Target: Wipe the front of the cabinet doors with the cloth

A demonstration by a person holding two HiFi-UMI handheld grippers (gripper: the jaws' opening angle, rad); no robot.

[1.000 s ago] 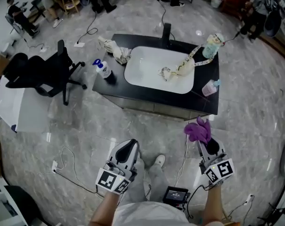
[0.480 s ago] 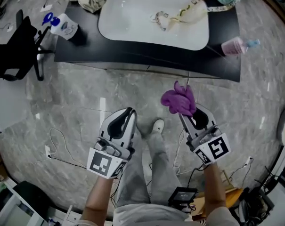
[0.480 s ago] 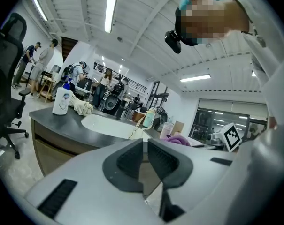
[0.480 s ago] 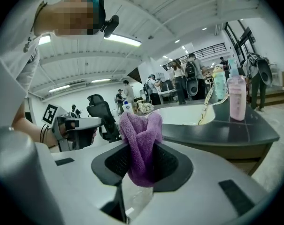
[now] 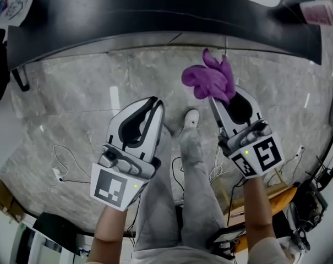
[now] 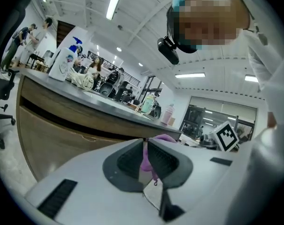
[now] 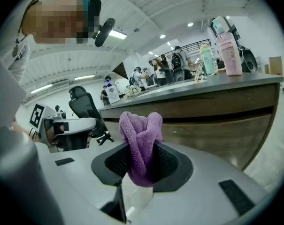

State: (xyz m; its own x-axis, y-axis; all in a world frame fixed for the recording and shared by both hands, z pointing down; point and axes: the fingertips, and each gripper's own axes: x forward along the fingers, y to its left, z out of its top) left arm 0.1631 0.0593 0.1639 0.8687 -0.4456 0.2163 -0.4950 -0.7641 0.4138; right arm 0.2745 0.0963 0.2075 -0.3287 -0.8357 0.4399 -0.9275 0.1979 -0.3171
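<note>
Nearest, at 7 o'clock in the head view, the left gripper (image 5: 153, 104) hangs over the person's leg with its ribbed black pads pressed together on nothing. The purple sliver between them in its own view is the cloth beyond, not a catch. It looks like the spare hand, parked clear of the work. At 4 o'clock the right gripper (image 5: 224, 100) pinches the cloth (image 5: 210, 80) by its middle, so a soft, bunched tuft of fuzzy purple fabric stands proud of the jaw tips, probably so that fabric rather than the hard white shell meets the wood. The cloth sits at 1 o'clock of centre, over the floor (image 5: 72, 92), near the cabinet but apart from it. The floor is glossy grey marbled tile, with a thin cable (image 5: 64, 172) trailing at 8 o'clock. Beyond, at 12 o'clock, the dark, smooth counter (image 5: 155, 15) overhangs and hides the fronts from above. The right gripper view shows the door (image 7: 217, 125) as a flat, matte, brown wood-grain panel under a shadowed gap, not yet wiped by my reading. Farthest, a pink bottle (image 7: 227, 48) stands on top.
</note>
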